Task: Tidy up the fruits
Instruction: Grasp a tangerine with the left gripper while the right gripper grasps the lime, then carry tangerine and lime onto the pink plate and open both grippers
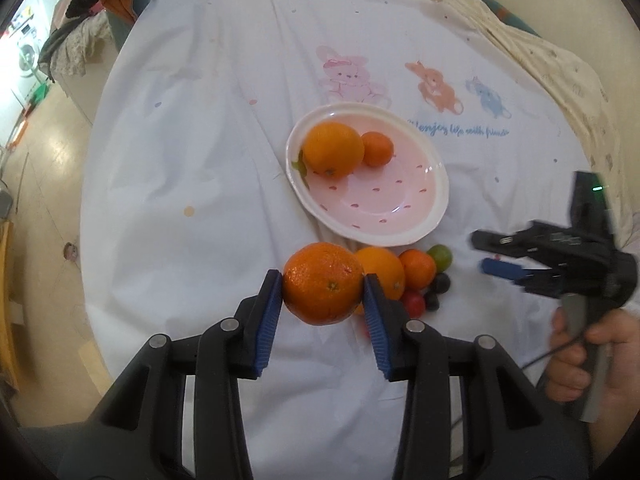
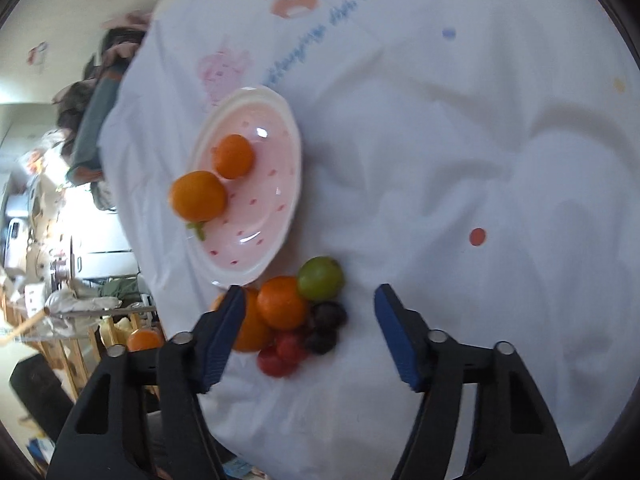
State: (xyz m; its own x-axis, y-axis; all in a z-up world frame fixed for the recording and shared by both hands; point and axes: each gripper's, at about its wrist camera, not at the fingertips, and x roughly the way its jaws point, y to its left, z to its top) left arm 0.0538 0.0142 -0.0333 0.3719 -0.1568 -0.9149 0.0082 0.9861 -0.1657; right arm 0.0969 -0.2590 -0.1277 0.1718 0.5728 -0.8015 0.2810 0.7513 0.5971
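Note:
My left gripper (image 1: 323,283) is shut on a large orange (image 1: 323,285) and holds it above the white cloth, just short of the pink plate (image 1: 400,216). The plate holds a big orange (image 1: 332,149) and a small orange (image 1: 377,148). A pile of fruit lies beside the plate: oranges (image 2: 280,302), a green fruit (image 2: 321,277), dark plums (image 2: 327,326) and red tomatoes (image 2: 280,356). My right gripper (image 2: 310,328) is open and empty, hovering over this pile. It also shows in the left wrist view (image 1: 504,254).
The table is covered by a white cloth (image 1: 200,160) with cartoon animal prints. Clothes and household clutter (image 1: 80,20) lie beyond the far left edge. The floor lies to the left, below the table edge.

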